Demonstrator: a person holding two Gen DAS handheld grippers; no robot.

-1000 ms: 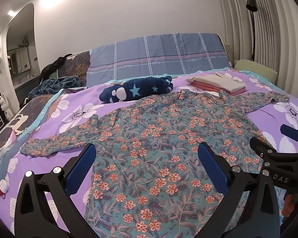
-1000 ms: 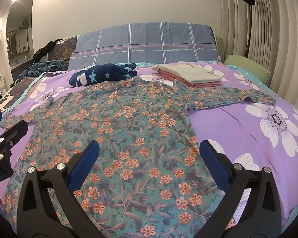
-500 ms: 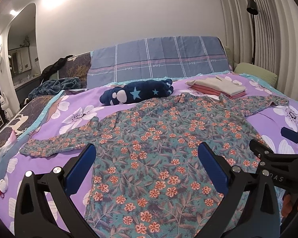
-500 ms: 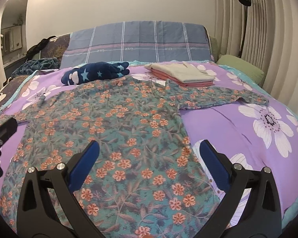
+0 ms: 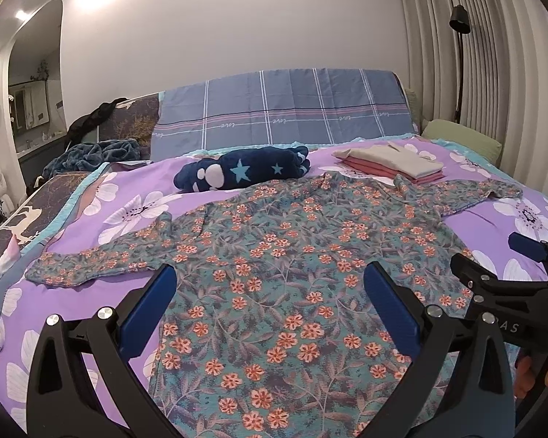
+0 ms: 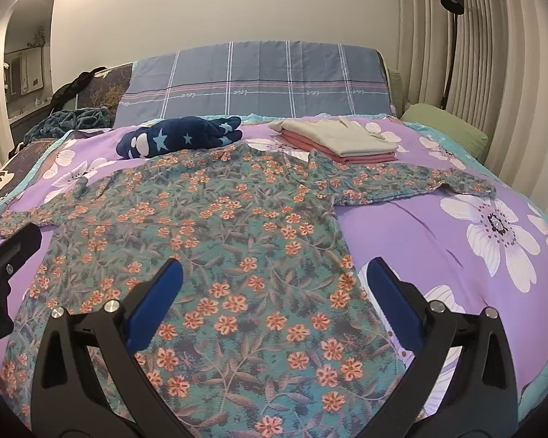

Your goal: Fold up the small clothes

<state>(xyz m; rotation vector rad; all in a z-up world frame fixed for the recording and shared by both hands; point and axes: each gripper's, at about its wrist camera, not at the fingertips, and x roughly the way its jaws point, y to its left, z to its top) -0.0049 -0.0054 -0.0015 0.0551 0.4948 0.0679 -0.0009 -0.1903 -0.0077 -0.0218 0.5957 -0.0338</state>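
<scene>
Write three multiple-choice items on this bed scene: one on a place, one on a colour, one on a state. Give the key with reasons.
1. Where is the folded stack?
A. beyond the floral shirt's right sleeve
B. on the green pillow
C. under the navy star bundle

2. What colour is the stack's top piece?
A. navy
B. beige
C. purple

3. How does the floral shirt lie?
A. folded in half
B. rolled up
C. spread flat, sleeves out

Key:
1 A: the stack sits on the purple bedspread behind the sleeve.
2 B: a beige piece lies over pink ones.
3 C: both sleeves extend sideways; the left gripper and right gripper are open above it.
</scene>
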